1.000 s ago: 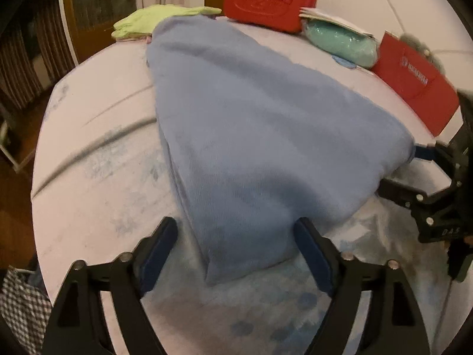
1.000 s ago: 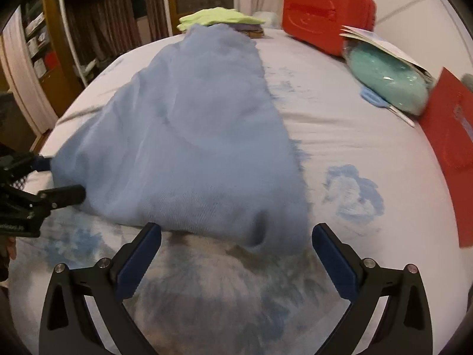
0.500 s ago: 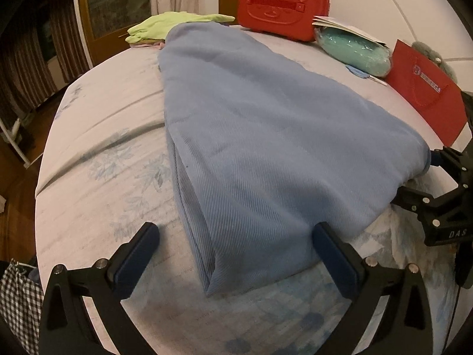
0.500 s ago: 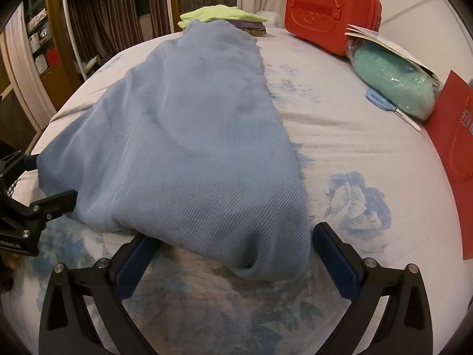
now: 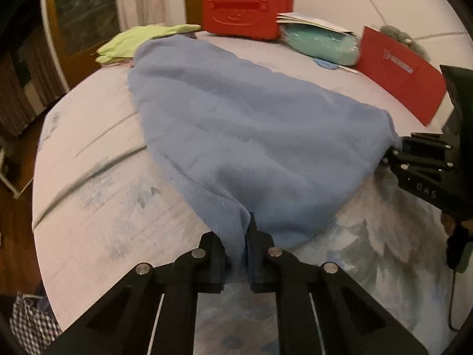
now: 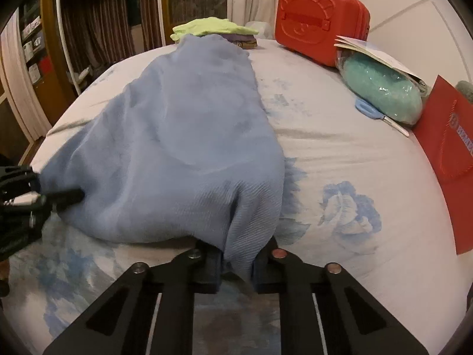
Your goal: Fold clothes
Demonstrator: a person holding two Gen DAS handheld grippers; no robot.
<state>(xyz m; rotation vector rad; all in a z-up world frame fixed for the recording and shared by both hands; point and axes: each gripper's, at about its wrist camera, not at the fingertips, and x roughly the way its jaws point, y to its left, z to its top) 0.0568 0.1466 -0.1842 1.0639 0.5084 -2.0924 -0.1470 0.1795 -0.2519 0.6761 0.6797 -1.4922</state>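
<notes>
While the blue cloth (image 5: pixel 251 136) is lying on the bed (image 5: pixel 97 195), the left gripper (image 5: pixel 238 245) and the right gripper (image 6: pixel 238 261) are each pinching its near edge, with the right jaws closing.

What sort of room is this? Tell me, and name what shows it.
Most likely a bedroom: the blue garment lies on a bed with a floral sheet, a padded headboard stands behind it, and curtains hang at the far side. A red case sits on the bed.
</notes>
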